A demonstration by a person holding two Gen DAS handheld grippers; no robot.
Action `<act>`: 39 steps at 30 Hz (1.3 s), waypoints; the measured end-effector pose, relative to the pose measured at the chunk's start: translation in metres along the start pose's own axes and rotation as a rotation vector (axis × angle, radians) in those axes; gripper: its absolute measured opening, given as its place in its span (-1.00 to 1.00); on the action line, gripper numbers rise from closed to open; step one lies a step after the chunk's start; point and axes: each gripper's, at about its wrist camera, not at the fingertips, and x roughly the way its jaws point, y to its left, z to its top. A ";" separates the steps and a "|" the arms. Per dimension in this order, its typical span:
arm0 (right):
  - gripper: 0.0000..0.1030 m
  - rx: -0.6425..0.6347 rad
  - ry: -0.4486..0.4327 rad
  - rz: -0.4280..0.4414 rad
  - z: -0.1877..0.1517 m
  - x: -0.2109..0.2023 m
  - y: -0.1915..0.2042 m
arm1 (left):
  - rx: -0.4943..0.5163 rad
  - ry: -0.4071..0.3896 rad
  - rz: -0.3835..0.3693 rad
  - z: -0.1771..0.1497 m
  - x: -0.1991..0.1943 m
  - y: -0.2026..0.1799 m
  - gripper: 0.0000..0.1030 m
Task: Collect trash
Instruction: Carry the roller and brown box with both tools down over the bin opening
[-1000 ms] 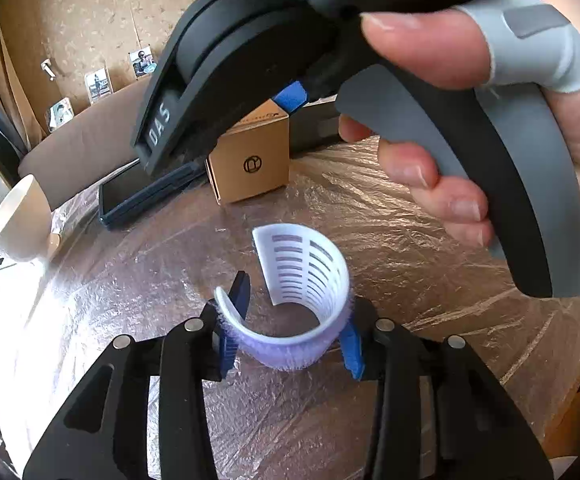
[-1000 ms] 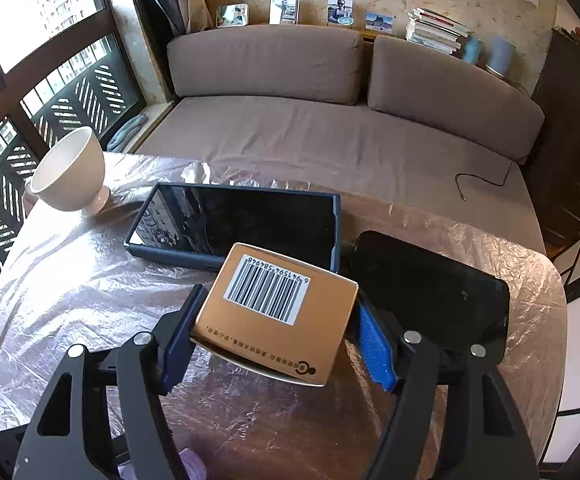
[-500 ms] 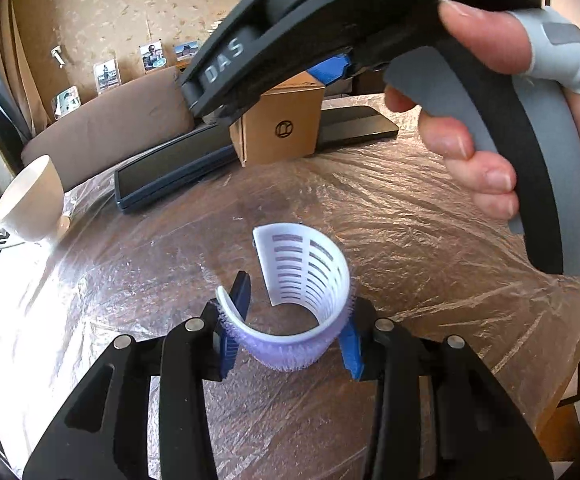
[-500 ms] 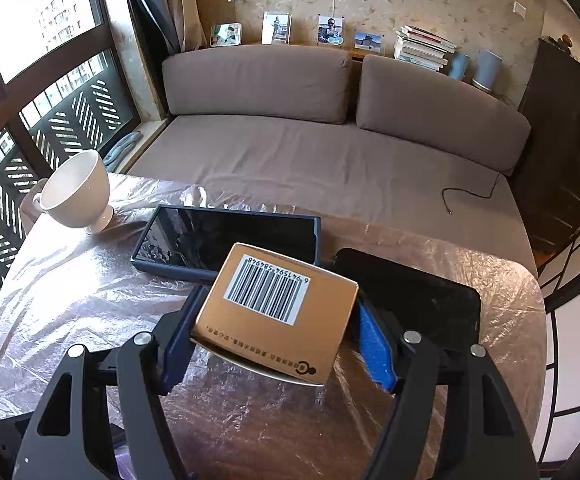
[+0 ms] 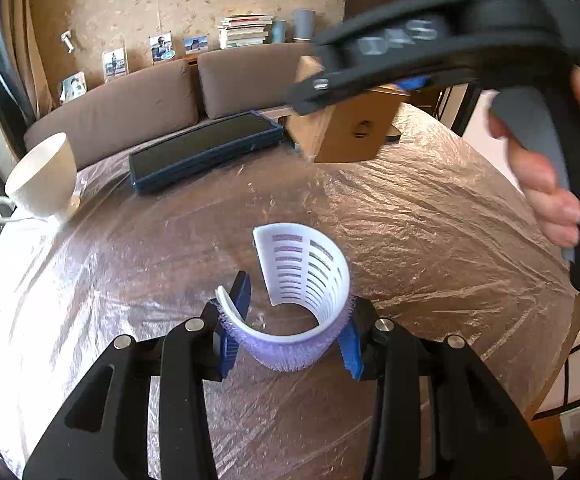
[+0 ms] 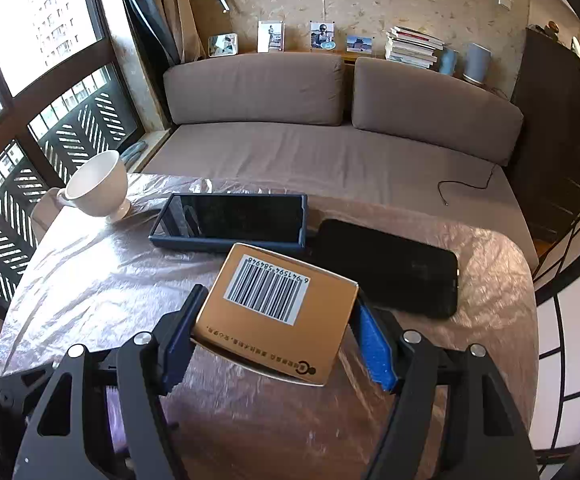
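My left gripper (image 5: 290, 332) is shut on a curled white and purple bristled strip (image 5: 306, 280), held above the plastic-covered round table (image 5: 430, 220). My right gripper (image 6: 276, 336) is shut on a small brown cardboard box (image 6: 274, 312) with a barcode on top, lifted clear of the table. In the left wrist view the right gripper (image 5: 406, 84) and the box (image 5: 354, 128) are high at the upper right, above the table's far side.
A white cup (image 6: 98, 184) stands at the table's left edge. A dark blue tablet (image 6: 234, 220) and a black phone (image 6: 390, 268) lie at the far side. A brown sofa (image 6: 330, 140) is behind the table, with windows at left.
My right gripper has lifted the box up and away from the table, moving right in the left view. My left gripper keeps its hold on the strip and has risen slightly.
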 end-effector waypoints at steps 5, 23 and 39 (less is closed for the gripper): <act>0.34 0.008 0.003 0.008 -0.023 -0.015 -0.001 | -0.028 0.005 -0.009 -0.003 -0.004 0.009 -0.18; 0.34 0.039 0.052 0.043 -0.088 -0.043 0.009 | -0.036 -0.013 -0.009 -0.018 -0.027 0.008 -0.18; 0.34 0.046 0.072 0.069 -0.128 -0.075 0.018 | -0.061 -0.008 -0.005 -0.039 -0.049 0.008 -0.18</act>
